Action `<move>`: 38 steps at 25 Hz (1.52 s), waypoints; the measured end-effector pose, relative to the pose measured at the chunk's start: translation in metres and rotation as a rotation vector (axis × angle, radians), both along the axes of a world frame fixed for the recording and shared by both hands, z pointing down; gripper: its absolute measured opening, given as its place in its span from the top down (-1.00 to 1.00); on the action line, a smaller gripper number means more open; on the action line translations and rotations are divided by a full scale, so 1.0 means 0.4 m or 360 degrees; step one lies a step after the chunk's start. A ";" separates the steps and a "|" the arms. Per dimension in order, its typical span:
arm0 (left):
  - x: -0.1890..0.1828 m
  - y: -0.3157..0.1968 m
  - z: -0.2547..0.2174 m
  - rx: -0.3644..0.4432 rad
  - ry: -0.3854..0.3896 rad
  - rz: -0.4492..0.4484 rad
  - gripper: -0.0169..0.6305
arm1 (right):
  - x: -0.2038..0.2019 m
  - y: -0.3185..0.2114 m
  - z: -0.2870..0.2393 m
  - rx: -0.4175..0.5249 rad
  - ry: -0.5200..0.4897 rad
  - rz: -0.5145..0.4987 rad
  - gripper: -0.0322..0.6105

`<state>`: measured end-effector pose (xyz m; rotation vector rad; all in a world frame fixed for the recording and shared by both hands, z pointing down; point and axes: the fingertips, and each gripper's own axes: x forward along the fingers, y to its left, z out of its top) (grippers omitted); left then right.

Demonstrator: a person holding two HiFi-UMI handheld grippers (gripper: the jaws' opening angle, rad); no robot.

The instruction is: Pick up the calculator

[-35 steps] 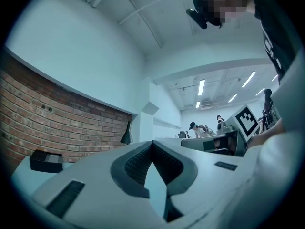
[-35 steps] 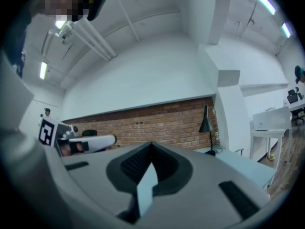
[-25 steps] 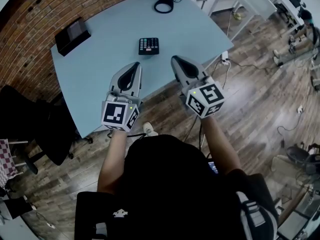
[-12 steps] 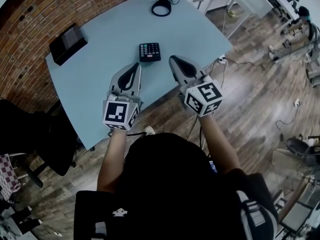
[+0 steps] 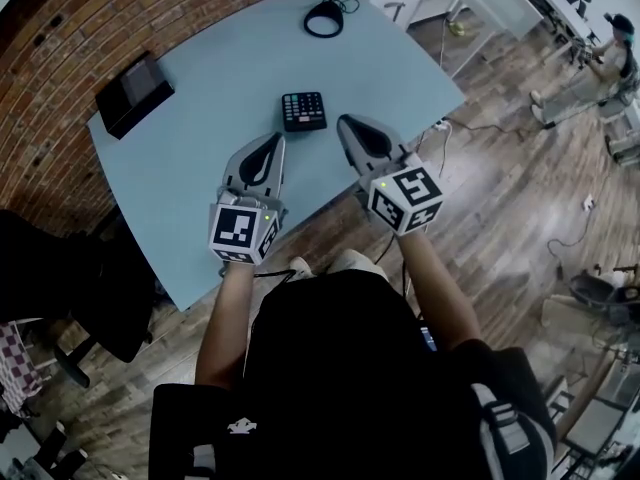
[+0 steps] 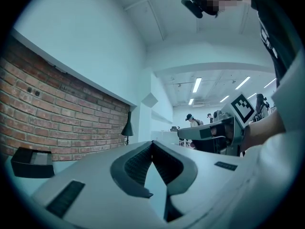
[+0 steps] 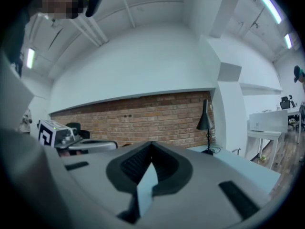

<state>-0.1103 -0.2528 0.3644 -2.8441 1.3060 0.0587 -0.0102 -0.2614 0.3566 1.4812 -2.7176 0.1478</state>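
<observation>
The calculator [image 5: 304, 111] is a small black square pad with rows of keys, lying flat on the light blue table [image 5: 210, 98]. Only the head view shows it; both gripper views look level over the table and miss it. My left gripper [image 5: 272, 141] is held over the table just short of the calculator and to its left, jaws closed tip to tip on nothing. My right gripper [image 5: 346, 122] hovers close by the calculator's right side, also shut and empty. In their own views, the left gripper [image 6: 152, 143] and right gripper [image 7: 151, 145] each show pads meeting at the tip.
A black box [image 5: 134, 80] sits at the table's left, near the brick wall [image 5: 60, 38]. A black desk lamp [image 5: 324, 16] with a cord stands at the far edge. The table's right corner [image 5: 455, 88] drops to wood floor with cables. A dark chair [image 5: 70, 278] is at left.
Both grippers have moved forward over the table, closing the gap to the calculator. Both stayed shut.
</observation>
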 end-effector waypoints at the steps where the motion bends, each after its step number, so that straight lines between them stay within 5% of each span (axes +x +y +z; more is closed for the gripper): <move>1: 0.000 -0.004 0.005 -0.0006 -0.0005 0.0000 0.93 | 0.003 -0.005 0.001 -0.0003 -0.0002 0.0006 0.89; 10: 0.044 -0.043 0.063 -0.0064 -0.0084 -0.0001 0.93 | 0.036 -0.065 0.019 -0.0029 -0.0036 -0.0003 0.89; 21: 0.115 -0.147 0.218 -0.0170 -0.0399 0.0027 0.93 | 0.128 -0.181 0.063 -0.0104 -0.0049 -0.0007 0.89; 28: 0.173 -0.192 0.392 -0.0213 -0.0776 0.0140 0.93 | 0.176 -0.221 0.107 -0.0169 -0.0036 -0.0003 0.89; 38: 0.216 -0.254 0.567 -0.0372 -0.0991 0.0254 0.92 | 0.230 -0.258 0.185 -0.0284 -0.0026 0.0034 0.89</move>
